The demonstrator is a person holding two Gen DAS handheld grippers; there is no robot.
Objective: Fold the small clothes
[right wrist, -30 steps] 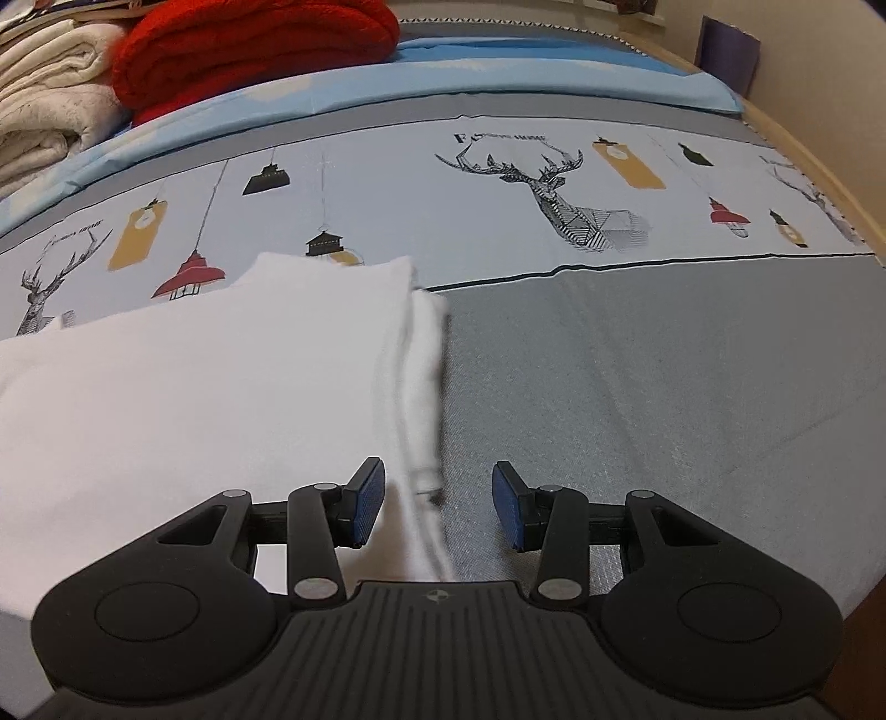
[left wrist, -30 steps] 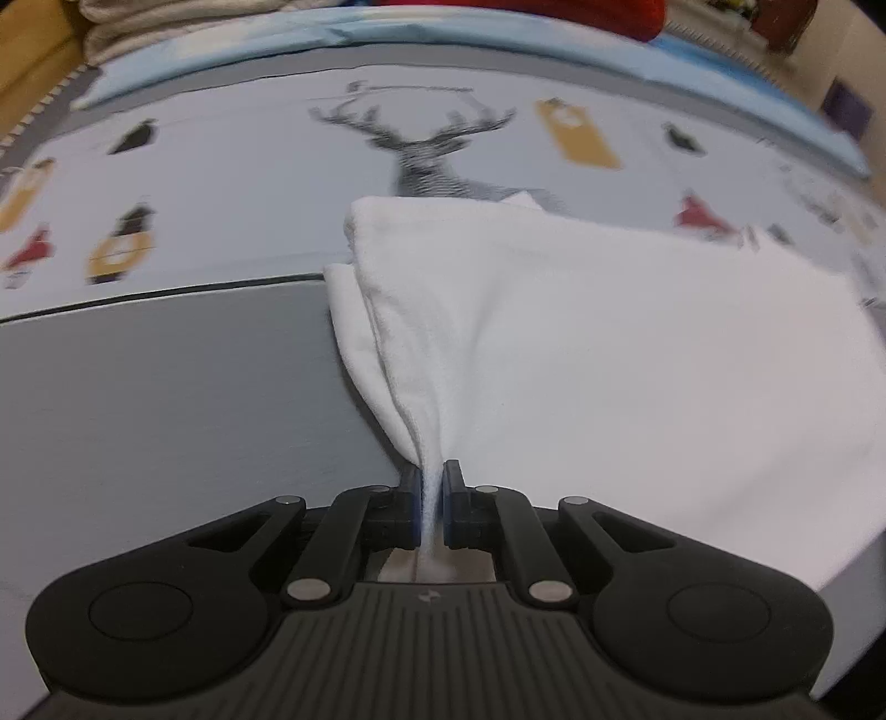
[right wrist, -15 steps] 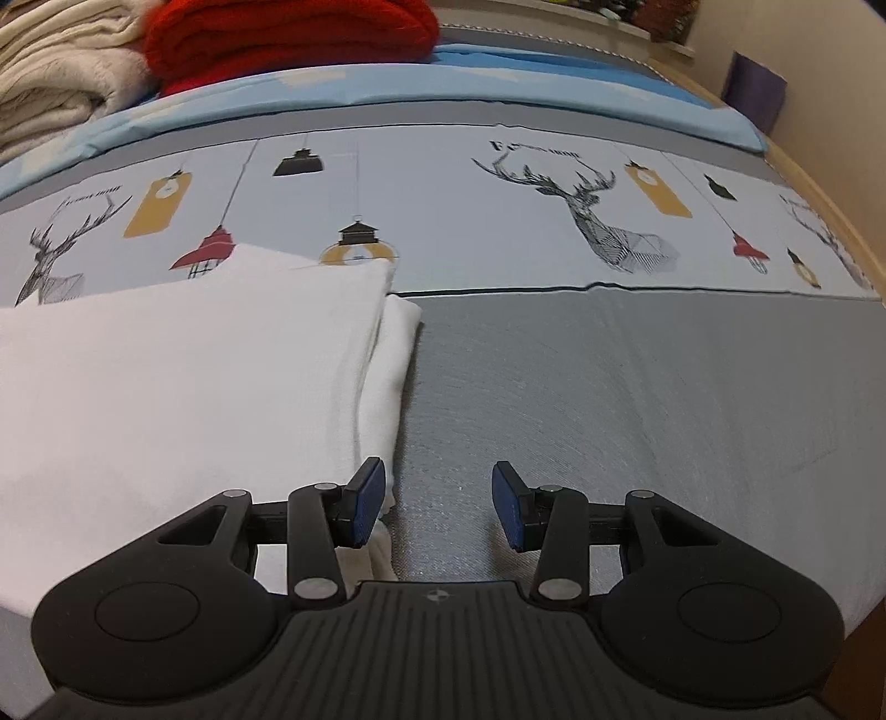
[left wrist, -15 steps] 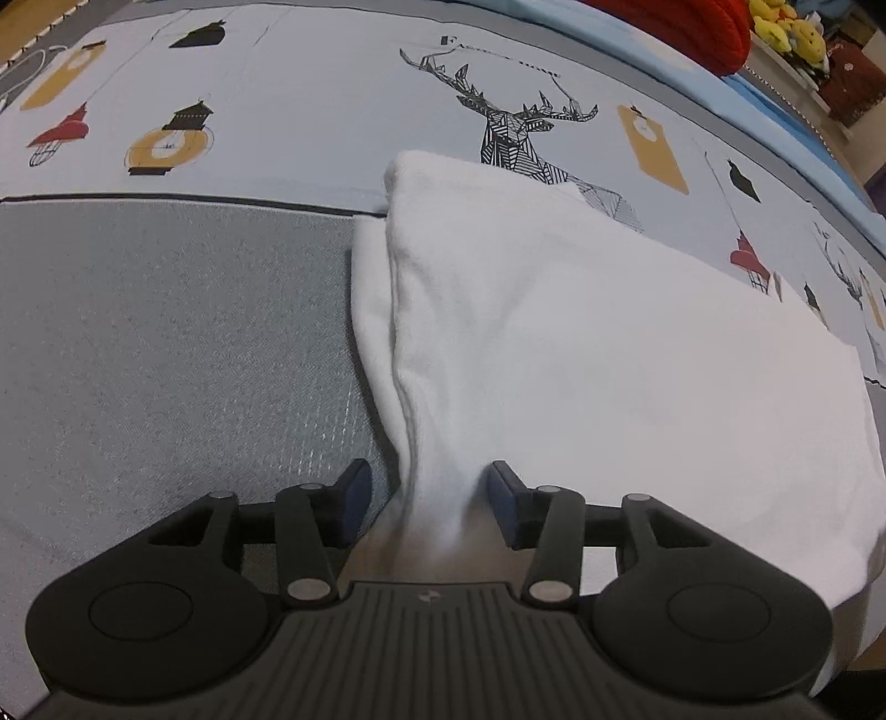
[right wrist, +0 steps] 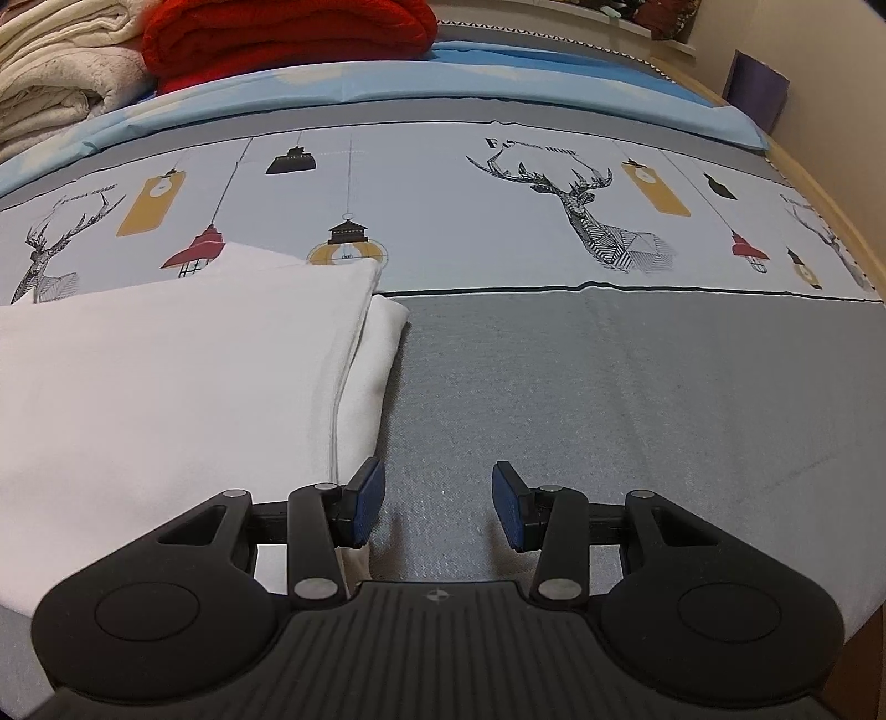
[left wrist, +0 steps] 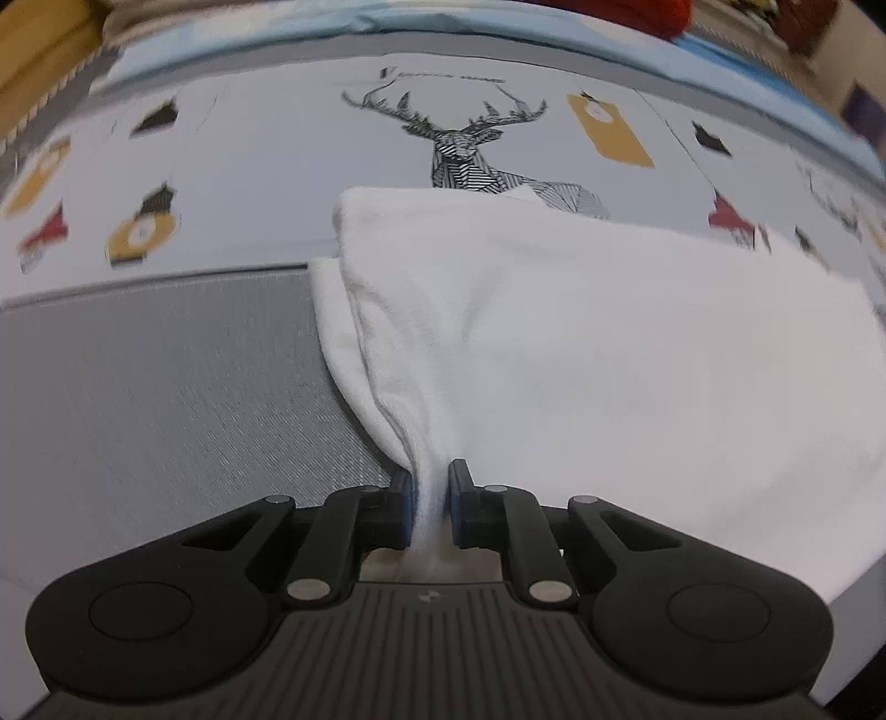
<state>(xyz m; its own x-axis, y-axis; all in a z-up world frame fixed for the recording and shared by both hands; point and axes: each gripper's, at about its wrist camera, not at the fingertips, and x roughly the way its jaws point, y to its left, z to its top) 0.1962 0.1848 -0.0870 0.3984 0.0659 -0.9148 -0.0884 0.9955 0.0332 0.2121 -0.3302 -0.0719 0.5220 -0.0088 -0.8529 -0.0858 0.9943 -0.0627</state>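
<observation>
A white folded garment (left wrist: 581, 343) lies on a bed with a grey and deer-print cover. My left gripper (left wrist: 429, 498) is shut on the garment's near left corner, and the cloth bunches up between the pads and rises in a ridge. In the right wrist view the same garment (right wrist: 166, 399) lies flat at the left, its right edge folded double. My right gripper (right wrist: 437, 504) is open and empty, over the grey cover just right of that edge; its left finger (right wrist: 362, 501) sits beside the garment's near right corner.
A red knitted blanket (right wrist: 288, 33) and cream folded blankets (right wrist: 50, 83) are stacked at the bed's far side. A blue sheet band (right wrist: 498, 83) runs along the back. The bed's wooden edge (right wrist: 819, 183) curves along the right.
My left gripper was shut on the corner, opened half a second ago, and has shut on it again. My right gripper stayed open and shifted slightly right of the garment's edge.
</observation>
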